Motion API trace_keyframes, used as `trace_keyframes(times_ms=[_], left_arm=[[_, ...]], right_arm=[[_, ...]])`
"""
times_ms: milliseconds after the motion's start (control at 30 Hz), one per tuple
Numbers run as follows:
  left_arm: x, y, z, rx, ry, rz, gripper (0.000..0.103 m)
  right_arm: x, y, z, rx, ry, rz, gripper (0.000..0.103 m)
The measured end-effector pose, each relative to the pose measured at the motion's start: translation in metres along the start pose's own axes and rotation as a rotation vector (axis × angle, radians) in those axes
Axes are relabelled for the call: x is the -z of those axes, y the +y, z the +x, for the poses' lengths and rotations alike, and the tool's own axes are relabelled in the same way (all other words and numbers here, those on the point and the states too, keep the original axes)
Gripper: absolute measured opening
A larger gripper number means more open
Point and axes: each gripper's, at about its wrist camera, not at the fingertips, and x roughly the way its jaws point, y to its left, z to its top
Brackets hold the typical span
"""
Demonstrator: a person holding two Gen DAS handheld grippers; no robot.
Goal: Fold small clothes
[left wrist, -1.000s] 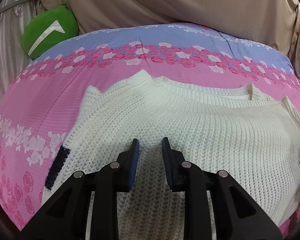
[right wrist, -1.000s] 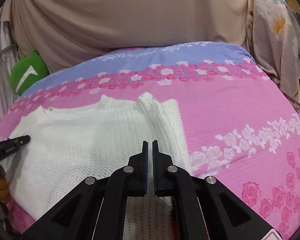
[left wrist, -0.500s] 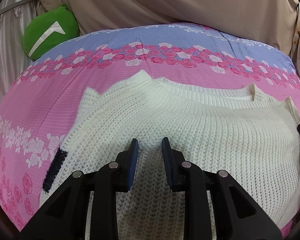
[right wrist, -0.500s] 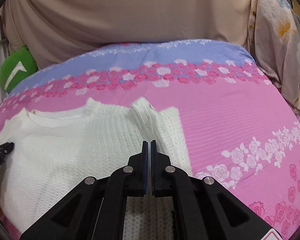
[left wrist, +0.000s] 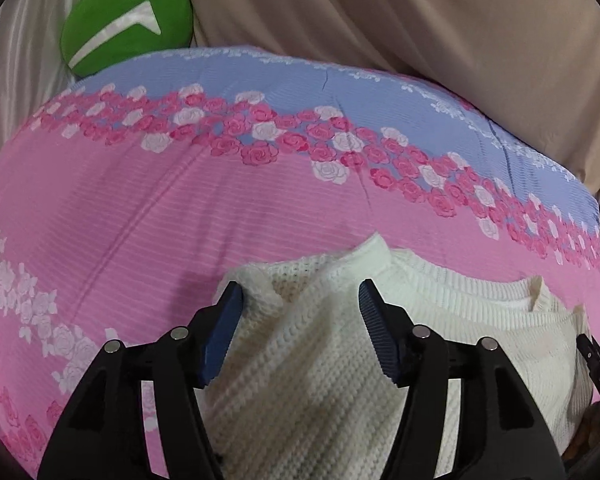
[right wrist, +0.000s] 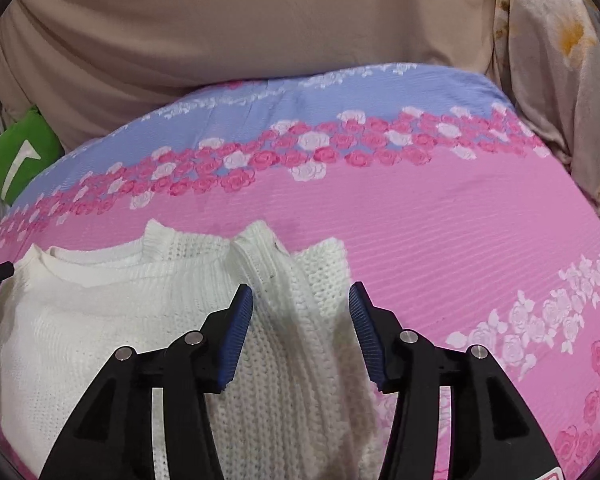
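The left gripper is opening its jaws, and the folded left edge of the white knitted sweater is lying between the blue pads, which are not pressing it. The right gripper is opening too, with the folded sleeve side of the sweater lying loose between its pads. The sweater is resting on the pink flowered bedsheet. Farther back, a green cushion is leaning near a beige cloth.

A bed with a pink, rose-patterned sheet; a white knitted sweater lies at seven o'clock.
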Motion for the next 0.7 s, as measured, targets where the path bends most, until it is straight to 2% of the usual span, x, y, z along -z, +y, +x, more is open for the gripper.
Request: trace_keyframes(times_ms=[33,67,100,133,167,233,300,333,400,433,467,533,567,600,633,667,700], left_arm=[[-0.001,0.0,0.006,-0.014,0.003,0.003,0.057],[-0.001,-0.002,0.01,-0.035,-0.004,0.011,0.049],[-0.001,-0.006,0.009,-0.049,-0.018,0.03,0.028],[-0.002,-0.009,0.005,-0.062,-0.042,0.047,0.014],[-0.005,-0.01,0.0,-0.068,-0.065,0.053,0.004],[-0.012,-0.007,-0.015,-0.055,-0.112,0.037,0.0],[-0.02,-0.004,-0.03,-0.094,-0.191,0.025,0.0],[-0.023,-0.004,-0.031,-0.126,-0.214,0.031,0.0],[-0.026,-0.001,-0.018,-0.125,-0.168,0.032,0.0],[-0.026,0.002,-0.013,-0.096,-0.135,0.024,0.0],[-0.025,0.004,-0.011,-0.023,-0.091,0.011,0.0],[-0.023,0.003,-0.014,0.04,-0.074,0.0,0.007],[-0.023,0.001,-0.016,0.035,-0.081,0.005,0.027],[-0.024,-0.002,-0.016,0.031,-0.089,0.018,0.058],[-0.024,-0.005,-0.016,0.029,-0.094,0.025,0.07],[-0.023,-0.01,-0.014,0.028,-0.093,0.039,0.076],[-0.022,-0.015,-0.012,0.029,-0.087,0.057,0.076]], right_arm=[[-0.001,0.002,-0.001,0.005,-0.006,-0.011,0.025],[-0.002,0.005,-0.005,0.003,-0.027,-0.024,0.008],[-0.004,0.007,-0.012,-0.01,-0.057,-0.027,0.008],[-0.006,0.009,-0.019,-0.017,-0.087,-0.029,0.007],[-0.009,0.011,-0.033,-0.031,-0.142,-0.026,0.007],[-0.015,0.013,-0.057,-0.057,-0.226,-0.019,0.007],[-0.021,0.014,-0.068,-0.058,-0.279,-0.023,0.007],[-0.022,0.015,-0.061,-0.042,-0.26,-0.037,0.007],[-0.022,0.012,-0.032,-0.005,-0.175,-0.044,0.007],[-0.019,0.009,-0.015,-0.007,-0.113,-0.037,0.007],[-0.014,0.006,-0.003,-0.016,-0.061,-0.023,0.007],[-0.01,0.007,-0.003,-0.02,-0.05,-0.027,0.008],[-0.011,0.009,-0.006,-0.024,-0.059,-0.03,0.01],[-0.012,0.009,-0.008,-0.029,-0.062,-0.029,0.012],[-0.012,0.01,-0.01,-0.031,-0.063,-0.029,0.014],[-0.013,0.012,-0.013,-0.033,-0.068,-0.028,0.015],[-0.013,0.013,-0.016,-0.05,-0.068,-0.022,0.016]])
